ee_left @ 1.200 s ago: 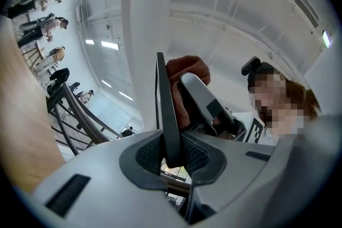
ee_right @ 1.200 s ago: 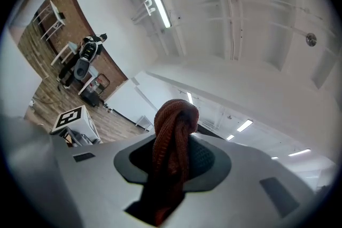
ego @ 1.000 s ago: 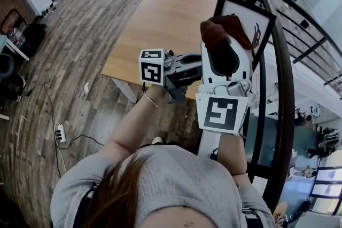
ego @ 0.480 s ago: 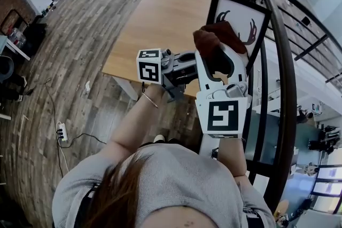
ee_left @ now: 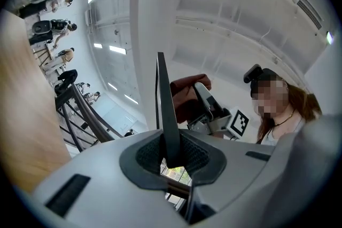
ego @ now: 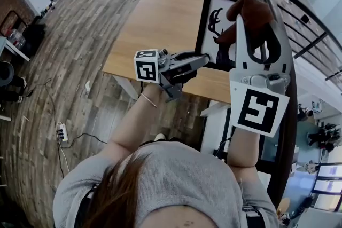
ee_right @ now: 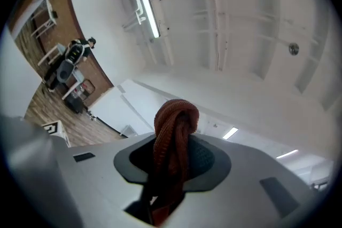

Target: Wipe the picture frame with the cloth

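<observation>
While the head view has the picture frame [ego: 216, 34] tilted over the tabletop [ego: 160, 18], your left tongs [ego: 202, 60] pinch its lower black rim. The print is white with a dark antlered figure. It looks rigid, light and probably glazed, so hold the rim, never the face.

In the left gripper view, the tongs [ee_left: 171, 160] are clamped on that thin edge.

In the right gripper view, your right tongs [ee_right: 172, 168] grip the cloth [ee_right: 173, 131], which is rust-brown, soft and bunched.

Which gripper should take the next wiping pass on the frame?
Right. The right gripper is shut on the cloth, up by the picture frame. The left gripper is clamped on the frame's edge, steadying it, so it isn't free.
</observation>
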A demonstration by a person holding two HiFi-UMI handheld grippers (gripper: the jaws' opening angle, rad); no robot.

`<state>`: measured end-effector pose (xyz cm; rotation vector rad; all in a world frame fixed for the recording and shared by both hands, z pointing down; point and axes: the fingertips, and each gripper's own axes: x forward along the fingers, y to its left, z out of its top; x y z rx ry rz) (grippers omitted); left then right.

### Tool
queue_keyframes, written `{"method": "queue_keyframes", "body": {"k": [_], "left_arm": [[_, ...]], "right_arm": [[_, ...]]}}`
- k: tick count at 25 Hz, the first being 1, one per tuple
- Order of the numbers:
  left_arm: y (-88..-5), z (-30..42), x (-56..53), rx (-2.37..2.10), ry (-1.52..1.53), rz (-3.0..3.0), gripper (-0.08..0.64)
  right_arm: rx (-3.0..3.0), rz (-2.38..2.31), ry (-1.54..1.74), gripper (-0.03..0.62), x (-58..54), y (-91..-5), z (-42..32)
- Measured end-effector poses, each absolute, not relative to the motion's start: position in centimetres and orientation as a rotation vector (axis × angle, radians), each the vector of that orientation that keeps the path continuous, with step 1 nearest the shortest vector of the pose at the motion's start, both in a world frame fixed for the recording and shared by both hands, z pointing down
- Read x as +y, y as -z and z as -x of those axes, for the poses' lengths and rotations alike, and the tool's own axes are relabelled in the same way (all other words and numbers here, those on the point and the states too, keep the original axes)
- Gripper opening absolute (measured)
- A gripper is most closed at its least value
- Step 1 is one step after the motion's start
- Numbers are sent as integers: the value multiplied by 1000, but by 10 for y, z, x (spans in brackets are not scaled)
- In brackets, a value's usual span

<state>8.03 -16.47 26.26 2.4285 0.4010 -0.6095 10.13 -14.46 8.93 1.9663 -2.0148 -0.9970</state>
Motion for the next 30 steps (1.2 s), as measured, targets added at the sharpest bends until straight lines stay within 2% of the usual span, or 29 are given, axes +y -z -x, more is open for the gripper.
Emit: {"method": "queue_keyframes", "body": {"k": [9, 17, 30], "left_arm": [[-263, -81, -161, 411, 567, -2450, 55], [-257, -77, -156, 437, 573, -2494, 55], [-256, -76, -155, 428, 617, -2495, 55]], "right_arm": [[-1958, -2000, 1156, 133, -176, -46, -112], [-1923, -1976, 1012, 133, -210, -76, -117], [-2027, -1941, 893, 133, -198, -108, -106]]}}
